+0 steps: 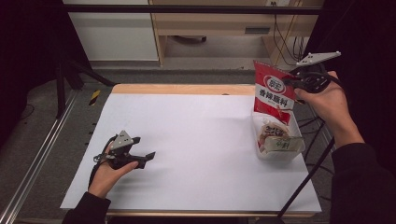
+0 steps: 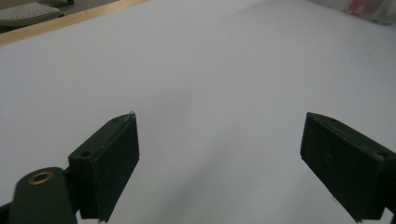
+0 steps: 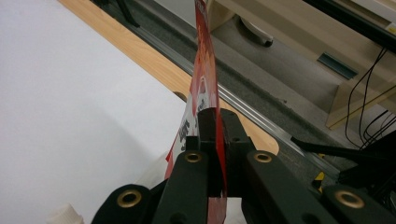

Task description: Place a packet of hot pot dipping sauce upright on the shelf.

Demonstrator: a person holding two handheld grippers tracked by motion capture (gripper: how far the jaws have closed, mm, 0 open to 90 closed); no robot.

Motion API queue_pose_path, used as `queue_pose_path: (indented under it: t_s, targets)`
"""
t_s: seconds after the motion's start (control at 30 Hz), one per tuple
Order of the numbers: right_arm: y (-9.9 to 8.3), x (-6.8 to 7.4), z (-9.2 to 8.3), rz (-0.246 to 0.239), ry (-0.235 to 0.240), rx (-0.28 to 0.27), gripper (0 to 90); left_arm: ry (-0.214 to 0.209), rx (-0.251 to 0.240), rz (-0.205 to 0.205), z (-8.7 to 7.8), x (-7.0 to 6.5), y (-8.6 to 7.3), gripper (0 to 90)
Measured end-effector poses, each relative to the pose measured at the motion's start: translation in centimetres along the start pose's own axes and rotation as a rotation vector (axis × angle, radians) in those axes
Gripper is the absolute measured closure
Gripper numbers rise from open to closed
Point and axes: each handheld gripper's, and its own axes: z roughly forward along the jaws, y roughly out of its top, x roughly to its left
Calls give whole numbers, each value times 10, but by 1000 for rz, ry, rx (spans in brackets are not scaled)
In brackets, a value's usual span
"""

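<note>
Left side of the surface [image 1: 196, 140], covered in white: left gripper [image 1: 145, 157] held low over the near-left area, resting in the person's left hand [image 1: 108, 173]. Jaws spread wide, released, nothing between them; in the left gripper view the two black pads [image 2: 109, 163] stand well apart over bare white.

Middle: plain white cover, wooden edge showing along the far side.

Right side: clear plastic container [image 1: 279, 144] sits near the right edge of the surface, with pale packets and a labelled piece inside. A red and white seasoning packet [image 1: 274, 95] stands upright, its lower end down in the container, its upper part raised above the rim.

Right gripper [image 1: 295, 80], in the right hand [image 1: 329, 103], clenched on the packet's upper right edge. The right gripper view shows the jaws pinched tight with the thin red packet [image 3: 205, 88] edge-on between them.
</note>
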Motion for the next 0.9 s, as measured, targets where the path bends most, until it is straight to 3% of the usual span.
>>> queue_pose_path:
  t_s: [0.23,0.6,0.9]
  targets:
    - [-11,-3,12,15,1,21,900,-4,2,-3,1,0,-1,115]
    - [-41,-5,31,89,21,24,900,-3,1,-18,3,4,-3,115]
    - [-75,-9,21,185,-5,-11,898,1,8,-21,4,5,-6,115]
